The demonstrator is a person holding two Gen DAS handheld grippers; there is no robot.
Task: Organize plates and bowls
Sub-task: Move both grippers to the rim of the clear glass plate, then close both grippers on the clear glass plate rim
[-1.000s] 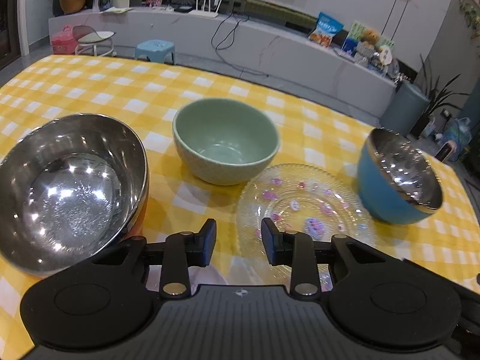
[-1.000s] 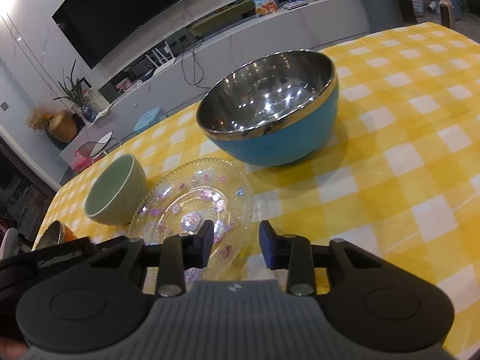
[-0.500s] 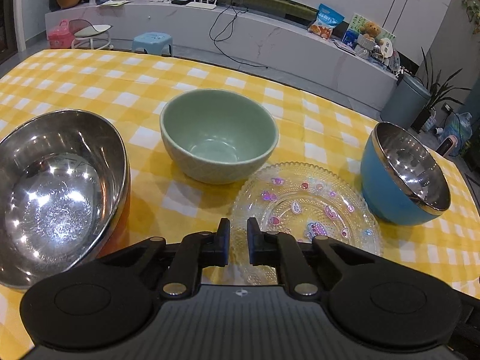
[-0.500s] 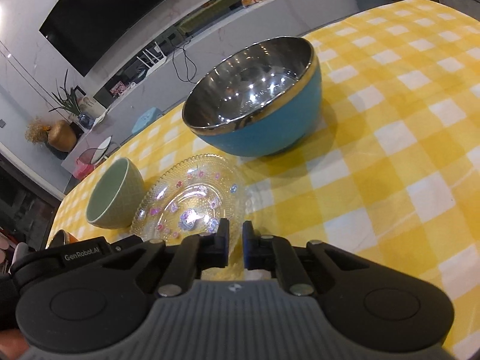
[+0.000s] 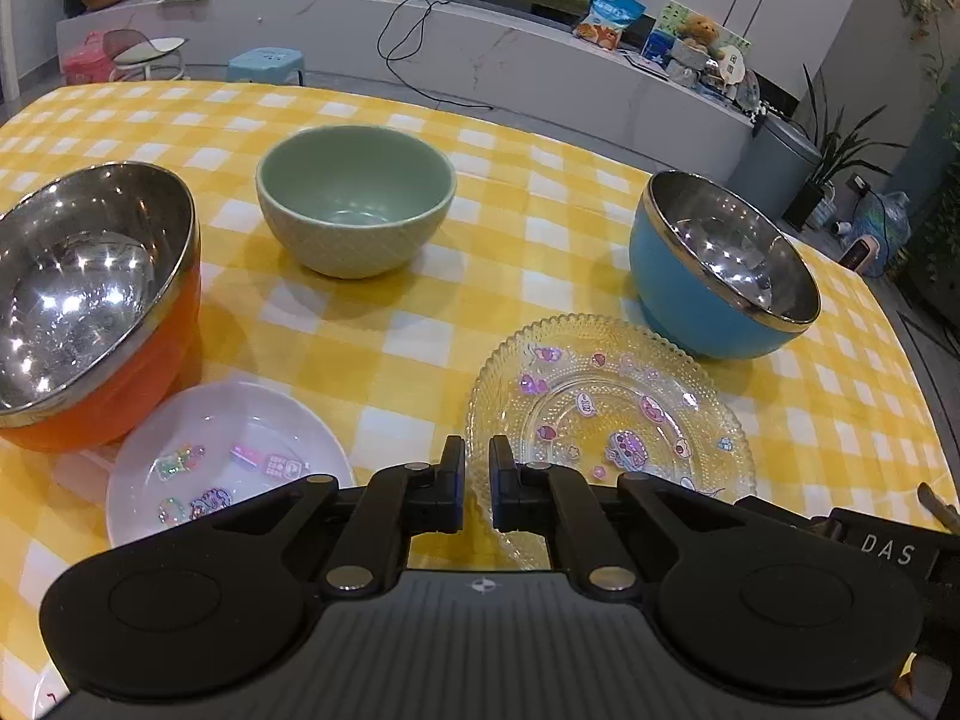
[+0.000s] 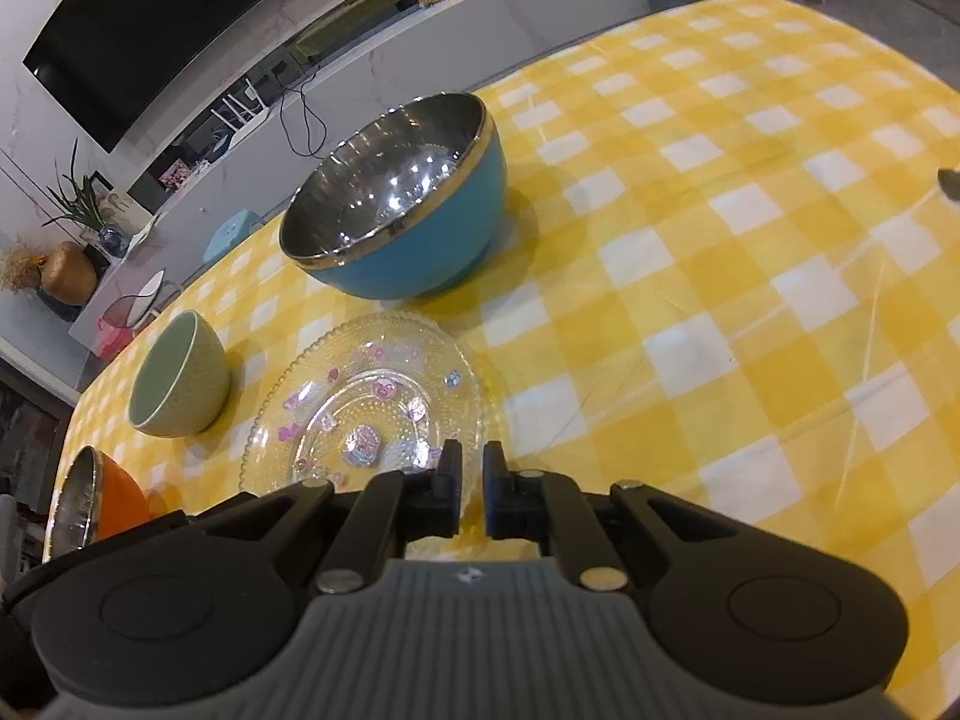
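A clear glass plate (image 5: 606, 408) with small coloured stickers lies on the yellow checked tablecloth, in front of the blue steel-lined bowl (image 5: 720, 270). My left gripper (image 5: 477, 468) has the plate's near left rim between its pads, and its jaws are closing the last bit onto it. In the right wrist view my right gripper (image 6: 472, 474) is shut on the near right rim of the same glass plate (image 6: 360, 402). A green ceramic bowl (image 5: 354, 204) stands behind and to the left. An orange steel-lined bowl (image 5: 90, 300) sits at the far left, with a small white plate (image 5: 228, 456) just in front of it.
The blue bowl (image 6: 408, 240) stands just beyond the glass plate, the green bowl (image 6: 180, 384) and orange bowl (image 6: 102, 498) to its left. A shiny metal tip (image 6: 951, 183) pokes in at the right edge. Bare checked cloth (image 6: 750, 300) spreads to the right.
Both grippers' jaws went from apart to closed on the glass plate's rim. The plate shifted right, away from the green bowl and toward the blue one. The white plate came into view.
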